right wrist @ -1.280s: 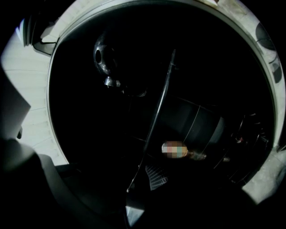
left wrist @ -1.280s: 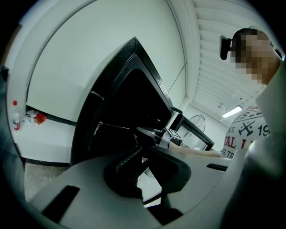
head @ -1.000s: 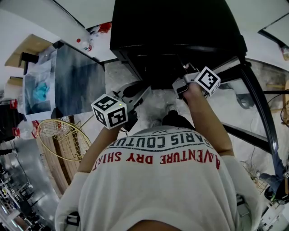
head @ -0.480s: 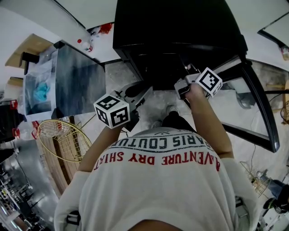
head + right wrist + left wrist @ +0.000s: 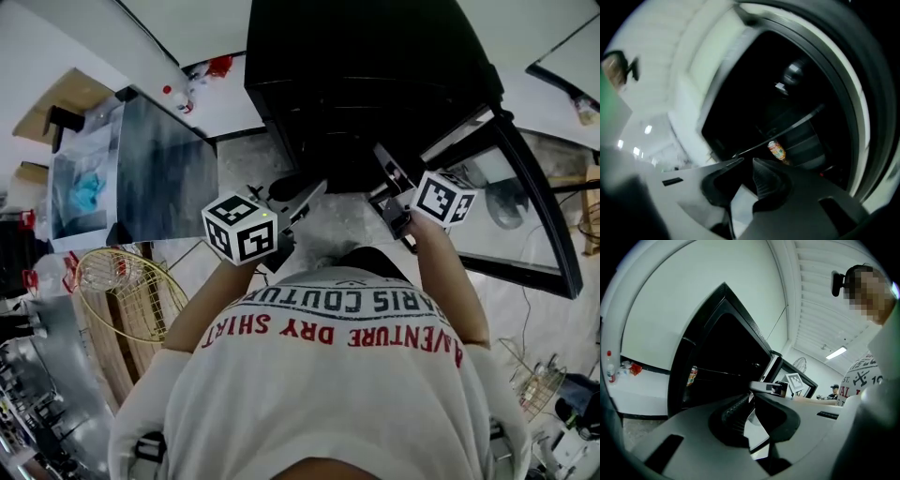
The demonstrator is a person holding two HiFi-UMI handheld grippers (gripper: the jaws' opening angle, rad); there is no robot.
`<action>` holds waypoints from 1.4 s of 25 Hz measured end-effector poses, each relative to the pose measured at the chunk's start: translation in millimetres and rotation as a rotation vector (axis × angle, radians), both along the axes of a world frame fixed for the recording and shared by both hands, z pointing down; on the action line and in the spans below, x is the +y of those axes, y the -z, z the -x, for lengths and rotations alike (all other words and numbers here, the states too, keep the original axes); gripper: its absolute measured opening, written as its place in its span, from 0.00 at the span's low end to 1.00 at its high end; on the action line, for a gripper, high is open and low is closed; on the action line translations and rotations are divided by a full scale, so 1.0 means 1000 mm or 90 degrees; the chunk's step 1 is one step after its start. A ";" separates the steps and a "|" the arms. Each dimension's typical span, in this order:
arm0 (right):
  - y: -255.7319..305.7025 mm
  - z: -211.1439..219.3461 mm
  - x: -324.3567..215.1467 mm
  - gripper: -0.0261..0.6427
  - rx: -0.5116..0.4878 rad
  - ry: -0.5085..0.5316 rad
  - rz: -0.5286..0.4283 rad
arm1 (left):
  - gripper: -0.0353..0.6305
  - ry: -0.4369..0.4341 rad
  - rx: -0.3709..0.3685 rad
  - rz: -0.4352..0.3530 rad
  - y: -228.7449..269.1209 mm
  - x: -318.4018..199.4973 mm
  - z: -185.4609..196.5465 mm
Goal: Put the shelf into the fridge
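Shelf sits edge-on inside the open black fridge, just beyond the right hand-held gripper, whose jaws stand slightly apart with nothing between them, having just been closing. The left hand-held gripper, jaws together, faces the fridge.

Both my arms reach forward, elbows bent, forearms bare below the white sleeves. My left gripper points ahead and slightly down, its jaws pressed together, and its marker cube faces up at me. My right gripper is near my left fingertips, to their right, and tilted to one side. Its jaws have just been closing. A narrow gap is left, with nothing gripped between the pads.
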State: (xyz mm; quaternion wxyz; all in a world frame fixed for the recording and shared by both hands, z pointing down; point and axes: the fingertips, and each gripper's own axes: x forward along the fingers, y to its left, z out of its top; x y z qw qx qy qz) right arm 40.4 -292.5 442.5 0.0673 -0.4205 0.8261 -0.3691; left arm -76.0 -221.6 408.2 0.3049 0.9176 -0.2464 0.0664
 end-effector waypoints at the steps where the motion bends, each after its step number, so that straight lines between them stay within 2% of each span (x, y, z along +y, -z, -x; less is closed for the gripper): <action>1: 0.007 0.003 0.010 0.12 0.031 0.021 -0.019 | 0.14 -0.003 0.000 -0.002 0.003 0.003 -0.001; 7: 0.036 0.013 0.067 0.10 0.203 0.136 -0.112 | 0.14 -0.007 -0.012 -0.020 0.015 0.021 -0.015; 10: 0.049 0.013 0.098 0.09 0.252 0.185 -0.141 | 0.14 -0.013 -0.029 -0.040 0.025 0.038 -0.029; 17: 0.090 0.005 0.166 0.07 0.270 0.244 -0.202 | 0.14 -0.027 -0.042 -0.077 0.049 0.094 -0.059; 20: 0.102 -0.003 0.187 0.07 0.289 0.239 -0.224 | 0.14 -0.035 -0.051 -0.099 0.057 0.118 -0.070; 26: 0.115 -0.010 0.217 0.07 0.280 0.237 -0.240 | 0.14 -0.033 -0.062 -0.120 0.070 0.148 -0.075; 35: 0.112 -0.020 0.250 0.07 0.301 0.226 -0.249 | 0.14 -0.030 -0.074 -0.132 0.073 0.187 -0.079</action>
